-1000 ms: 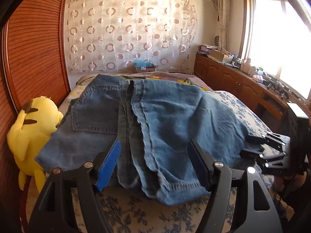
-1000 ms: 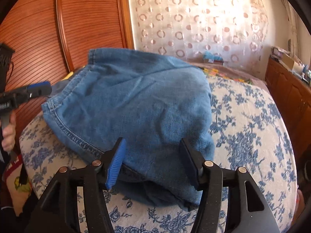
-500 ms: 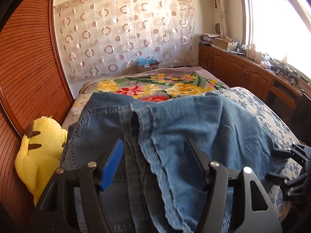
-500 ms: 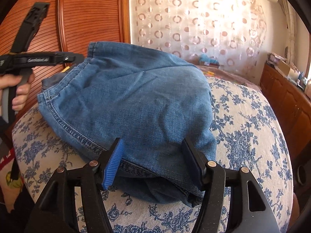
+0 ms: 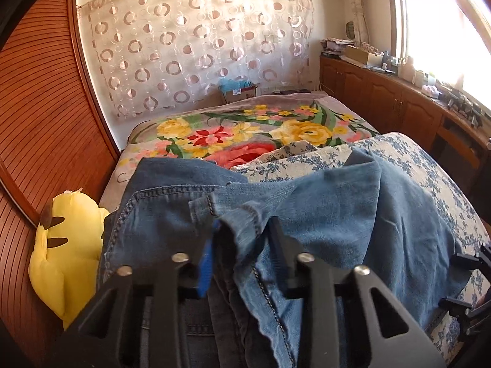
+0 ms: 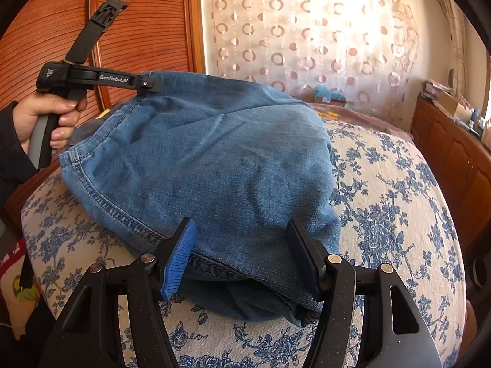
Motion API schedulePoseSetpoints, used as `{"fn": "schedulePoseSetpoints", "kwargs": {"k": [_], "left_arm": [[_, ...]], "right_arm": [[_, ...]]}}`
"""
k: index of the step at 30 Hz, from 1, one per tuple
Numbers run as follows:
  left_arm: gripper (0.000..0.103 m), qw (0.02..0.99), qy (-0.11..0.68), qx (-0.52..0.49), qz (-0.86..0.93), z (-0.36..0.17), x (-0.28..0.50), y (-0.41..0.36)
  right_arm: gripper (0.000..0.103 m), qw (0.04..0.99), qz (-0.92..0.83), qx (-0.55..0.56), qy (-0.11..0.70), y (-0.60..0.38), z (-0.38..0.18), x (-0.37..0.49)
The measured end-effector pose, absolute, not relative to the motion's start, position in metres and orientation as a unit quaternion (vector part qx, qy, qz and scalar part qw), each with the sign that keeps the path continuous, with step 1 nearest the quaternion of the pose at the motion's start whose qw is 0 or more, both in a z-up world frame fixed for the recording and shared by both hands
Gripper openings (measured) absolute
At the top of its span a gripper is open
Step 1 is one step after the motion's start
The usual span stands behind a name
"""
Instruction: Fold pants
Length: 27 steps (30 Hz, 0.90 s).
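Blue denim pants (image 5: 337,214) lie folded on the bed. My left gripper (image 5: 242,245) is shut on the pants' hem edge, the cloth bunched between its fingers; in the right wrist view it (image 6: 147,84) sits at the pants' far left corner, held by a hand. The pants (image 6: 221,159) spread across the floral sheet. My right gripper (image 6: 242,251) is open, its fingers either side of the near folded edge, not pinching it. It shows at the right edge of the left wrist view (image 5: 469,279).
A blue-floral sheet (image 6: 383,214) covers the bed; a bright flowered blanket (image 5: 245,132) lies farther back. A yellow plush toy (image 5: 64,254) sits at the left by the wooden wall (image 5: 40,107). Wooden cabinets (image 5: 399,104) line the right under the window.
My left gripper moved forward over the pants and closed on the hem edge. The right gripper stayed open at the near fold, moving in slightly.
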<state>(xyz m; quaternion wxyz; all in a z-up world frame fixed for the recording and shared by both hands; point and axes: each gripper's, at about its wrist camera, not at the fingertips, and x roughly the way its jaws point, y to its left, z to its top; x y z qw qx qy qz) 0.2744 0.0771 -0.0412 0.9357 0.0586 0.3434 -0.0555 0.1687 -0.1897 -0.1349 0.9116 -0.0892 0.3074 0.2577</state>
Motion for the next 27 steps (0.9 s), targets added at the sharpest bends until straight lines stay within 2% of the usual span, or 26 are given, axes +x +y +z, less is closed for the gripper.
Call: {"fn": "schedulePoseSetpoints", "kwargs": {"k": [3, 6, 8, 14, 16, 20, 21, 27], "left_arm": [[0.008, 0.940, 0.330, 0.057, -0.062, -0.033, 0.271, 0.078], [0.008, 0.953, 0.295, 0.064, -0.015, -0.020, 0.267, 0.087], [0.009, 0.953, 0.302, 0.039, -0.004, -0.017, 0.271, 0.099], [0.025, 0.944, 0.326, 0.038, -0.002, -0.034, 0.269, 0.108], [0.045, 0.948, 0.318, 0.029, -0.009, -0.035, 0.259, 0.108], [0.066, 0.953, 0.303, 0.024, -0.021, -0.036, 0.243, 0.106], [0.069, 0.953, 0.302, 0.021, -0.027, -0.036, 0.239, 0.106], [0.069, 0.949, 0.309, 0.021, -0.054, -0.042, 0.218, 0.096]], "right_arm": [[0.063, 0.912, 0.258, -0.088, 0.307, -0.190, -0.135, 0.169], [0.063, 0.912, 0.258, -0.089, 0.307, -0.190, -0.135, 0.169], [0.063, 0.912, 0.258, -0.089, 0.307, -0.190, -0.135, 0.169], [0.063, 0.912, 0.258, -0.087, 0.308, -0.190, -0.135, 0.169], [0.063, 0.912, 0.257, -0.087, 0.308, -0.190, -0.135, 0.169], [0.063, 0.912, 0.257, -0.087, 0.308, -0.190, -0.135, 0.169], [0.063, 0.912, 0.257, -0.087, 0.308, -0.190, -0.135, 0.169], [0.063, 0.912, 0.256, -0.086, 0.310, -0.190, -0.136, 0.170]]}}
